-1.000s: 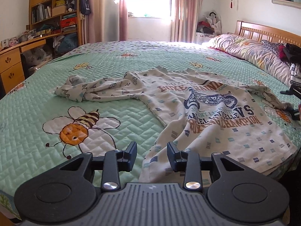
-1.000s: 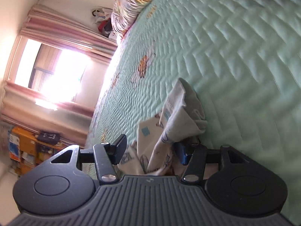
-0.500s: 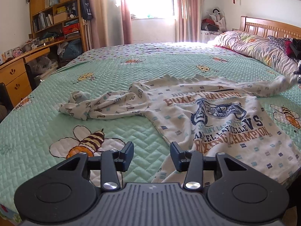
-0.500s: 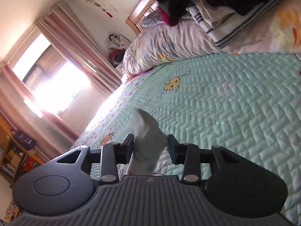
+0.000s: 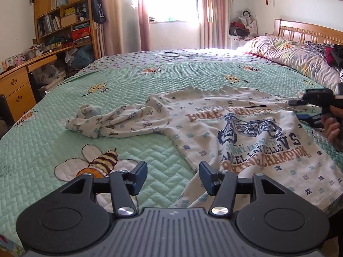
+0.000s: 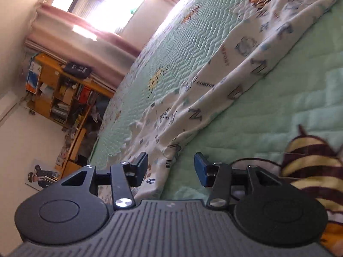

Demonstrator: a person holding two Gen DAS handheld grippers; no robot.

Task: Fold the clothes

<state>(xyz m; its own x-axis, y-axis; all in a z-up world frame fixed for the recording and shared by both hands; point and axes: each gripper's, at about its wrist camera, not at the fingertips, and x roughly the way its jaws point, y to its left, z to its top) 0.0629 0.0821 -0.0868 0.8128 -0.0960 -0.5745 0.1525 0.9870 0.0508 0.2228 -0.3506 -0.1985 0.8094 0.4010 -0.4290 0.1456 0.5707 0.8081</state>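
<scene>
Left wrist view: the white printed long-sleeved cotton shirt (image 5: 225, 132) is lying flat on the green quilted bedspread (image 5: 150, 77), waiting for folding. The left gripper (image 5: 173, 176) has been opening, gripping nothing. The right gripper (image 6: 171, 168) is gaping beside the shirt's edge, gripping nothing.

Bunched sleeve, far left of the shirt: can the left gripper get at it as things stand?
Probably yes. The left gripper stands open and empty, jaws just opened wider; only bare bedspread lies between it and the bunched sleeve.

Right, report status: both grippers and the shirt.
Left gripper open, jaws just widened, nothing between. Right gripper open, empty, by the sleeve. Shirt spread on bed, unfolded, far sleeve bunched. Nothing blocking.
</scene>
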